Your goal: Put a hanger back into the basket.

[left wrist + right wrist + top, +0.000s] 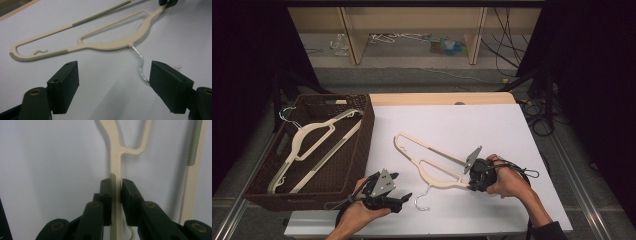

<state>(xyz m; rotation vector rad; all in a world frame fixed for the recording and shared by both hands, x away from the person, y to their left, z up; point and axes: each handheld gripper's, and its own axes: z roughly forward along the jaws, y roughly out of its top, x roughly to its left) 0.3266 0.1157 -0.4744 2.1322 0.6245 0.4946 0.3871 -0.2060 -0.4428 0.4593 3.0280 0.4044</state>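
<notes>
- high view: a white table (492, 125) stands in a dim room, with a pale wooden shelf frame and loose cables on the floor behind it.
- high view: at the table's left edge sits a dark brown woven basket (362, 145); inside it lies one cream plastic hanger (312, 145), stretched slantwise across the basket floor, its wire hook near the far left rim.
- high view: a second cream hanger (427, 162) lies on the table to the right of the basket, its metal hook (422, 197) curling toward the near edge.
- high view: the right gripper (473, 185) grips this hanger's near end; the left gripper (404, 197) hovers near the hook, just left of it, between the basket and the hanger.
- left gripper view: the jaws stand wide apart with nothing between the pads; only bare table lies in the gap. the cream hanger (100, 37) lies just beyond them, and its metal hook (140, 62) runs down beside the right-hand jaw; i cannot tell whether it touches the pad.
- right gripper view: the jaws are closed tight on the cream hanger's (116, 157) arm, a pad pressed on each side of the ribbed strip, and the hanger's forked body rises beyond them over the white table (50, 157).
</notes>
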